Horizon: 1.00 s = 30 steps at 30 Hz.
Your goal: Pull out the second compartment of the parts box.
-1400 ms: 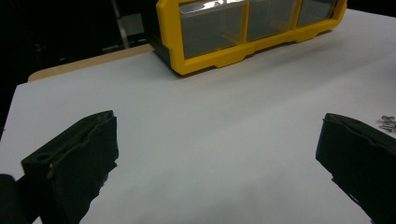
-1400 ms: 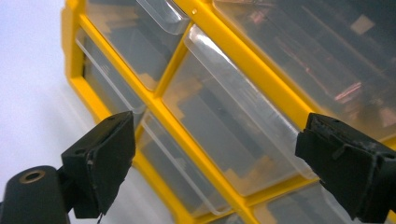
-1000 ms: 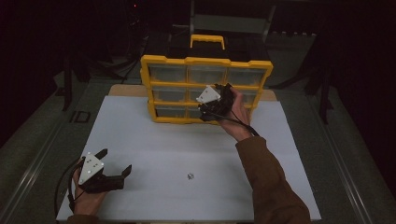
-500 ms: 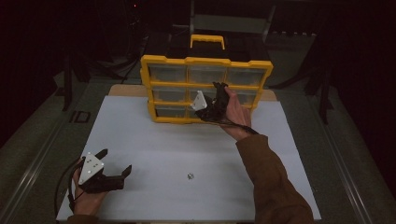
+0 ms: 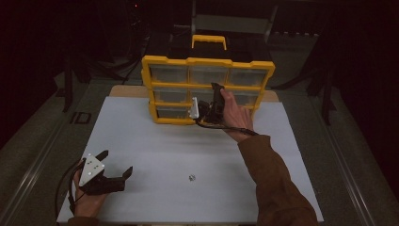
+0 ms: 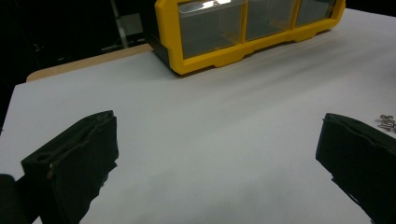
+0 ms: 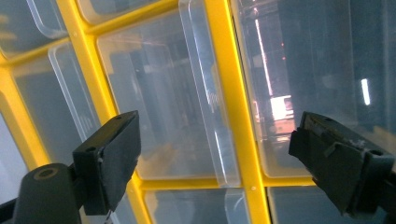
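A yellow organizer [image 5: 207,63] with clear drawers stands upright at the back of the white mat [image 5: 155,150]. My right gripper [image 5: 211,101] is held against its front at the middle row, rolled onto its side. In the right gripper view its jaws stand wide open [image 7: 217,140] close to a clear drawer [image 7: 159,107], with a drawer lip [image 7: 210,93] between them. My left gripper [image 5: 115,163] rests open at the mat's front left, nothing between its jaws [image 6: 217,140]. A few small screws [image 5: 192,177] lie on the mat, right of it [image 6: 386,122].
A dark case with a yellow handle [image 5: 209,41] sits behind the organizer [image 6: 243,32]. A wooden board edge [image 5: 124,90] shows under the mat at the back. Metal table rails [image 5: 28,174] run along both sides; the surroundings are dark.
My right gripper has rolled onto its side and shifted slightly left and down across the organizer's front. The left gripper and the screws have stayed put.
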Each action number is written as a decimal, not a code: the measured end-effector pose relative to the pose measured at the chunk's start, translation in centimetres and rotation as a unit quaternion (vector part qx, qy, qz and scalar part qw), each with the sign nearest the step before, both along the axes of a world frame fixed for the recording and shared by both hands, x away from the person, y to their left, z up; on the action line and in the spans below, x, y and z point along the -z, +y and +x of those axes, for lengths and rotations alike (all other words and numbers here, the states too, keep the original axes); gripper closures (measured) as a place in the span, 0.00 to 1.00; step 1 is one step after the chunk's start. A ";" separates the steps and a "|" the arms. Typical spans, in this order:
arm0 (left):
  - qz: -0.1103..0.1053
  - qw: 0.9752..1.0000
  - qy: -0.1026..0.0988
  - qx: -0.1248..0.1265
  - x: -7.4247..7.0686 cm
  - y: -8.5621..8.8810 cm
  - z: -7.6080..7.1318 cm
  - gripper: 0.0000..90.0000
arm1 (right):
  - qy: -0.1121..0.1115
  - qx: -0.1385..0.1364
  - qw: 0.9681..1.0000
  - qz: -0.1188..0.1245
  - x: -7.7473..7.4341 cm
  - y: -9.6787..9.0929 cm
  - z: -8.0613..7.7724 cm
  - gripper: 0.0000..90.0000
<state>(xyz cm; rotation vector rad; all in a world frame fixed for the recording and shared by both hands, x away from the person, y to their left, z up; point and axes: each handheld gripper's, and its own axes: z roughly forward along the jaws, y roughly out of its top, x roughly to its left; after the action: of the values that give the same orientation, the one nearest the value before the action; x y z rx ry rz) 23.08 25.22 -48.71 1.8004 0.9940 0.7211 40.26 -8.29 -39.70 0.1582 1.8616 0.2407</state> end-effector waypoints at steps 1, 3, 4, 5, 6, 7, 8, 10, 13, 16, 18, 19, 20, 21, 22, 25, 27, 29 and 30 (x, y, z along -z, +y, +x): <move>0.000 1.000 0.000 0.000 0.0 0.0 0.0 0.00 | -0.003 0.000 1.000 -0.008 0.0 0.1 0.0 0.15; 0.000 1.000 0.000 0.000 0.0 0.0 0.0 0.00 | -0.010 -0.002 1.000 -0.020 0.0 0.1 -0.1 0.16; 0.000 1.000 0.000 0.000 0.0 0.0 0.0 0.00 | -0.014 -0.001 1.000 -0.021 -0.1 0.2 -0.2 0.16; 0.000 1.000 0.000 0.000 0.0 0.0 0.0 0.00 | -0.019 -0.001 1.000 -0.023 -0.2 0.2 -0.2 0.16; 0.000 1.000 0.000 0.000 0.0 0.0 0.0 0.00 | -0.021 -0.001 0.999 -0.025 -0.3 0.2 -0.2 0.16; 0.000 1.000 0.000 0.000 0.0 0.0 0.0 0.00 | -0.027 -0.002 0.999 -0.027 -0.3 0.2 -0.2 0.17; 0.001 1.000 0.001 0.001 0.0 0.0 0.0 0.00 | -0.029 -0.001 0.999 -0.027 -0.4 0.2 -0.2 0.17; 0.001 1.000 0.000 0.001 0.0 0.0 0.0 0.00 | -0.036 -0.002 0.999 -0.030 -0.7 0.2 -0.2 0.18; 0.001 1.000 0.000 0.001 0.0 0.0 0.0 0.00 | -0.044 -0.003 0.998 -0.033 -1.0 0.1 -0.3 0.19; 0.001 1.000 0.000 0.000 0.0 0.0 0.0 0.00 | -0.054 -0.004 0.998 -0.033 -1.3 0.1 -0.3 0.20; 0.000 1.000 0.001 0.000 0.0 0.0 0.0 0.00 | -0.056 -0.005 0.998 -0.032 -1.4 0.1 -0.4 0.21; 0.001 1.000 0.001 0.000 0.0 0.0 0.0 0.00 | -0.063 -0.009 0.997 -0.035 -1.7 0.1 -0.5 0.24; 0.001 1.000 0.001 0.000 0.0 0.0 0.0 0.00 | -0.071 -0.008 0.997 -0.039 -1.9 0.1 -0.6 0.25; 0.001 1.000 0.001 0.000 0.0 0.0 0.0 0.00 | -0.071 -0.008 0.997 -0.039 -1.9 0.1 -0.6 0.25; 0.001 1.000 0.001 0.001 0.0 0.0 0.0 0.00 | -0.076 -0.009 0.996 -0.038 -2.0 0.2 -0.6 0.25; 0.000 1.000 0.001 0.001 0.0 0.0 0.0 0.00 | -0.093 -0.005 0.995 -0.041 -2.5 0.2 -0.7 0.27; 0.001 1.000 0.001 0.000 0.0 0.0 0.0 0.00 | -0.096 -0.005 0.994 -0.045 -2.8 0.2 -0.6 0.27; 0.000 1.000 0.001 0.001 0.0 -0.1 0.0 0.00 | -0.106 -0.002 0.993 -0.045 -3.1 0.1 -0.6 0.29; 0.001 1.000 0.001 0.001 0.0 -0.1 0.0 0.00 | -0.109 0.001 0.993 -0.047 -3.2 0.1 -0.6 0.31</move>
<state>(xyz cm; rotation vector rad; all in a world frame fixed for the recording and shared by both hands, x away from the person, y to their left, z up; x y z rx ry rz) 23.10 25.17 -48.73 1.8034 0.9937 0.7184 39.70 -8.16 -36.48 0.0654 1.6522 0.1626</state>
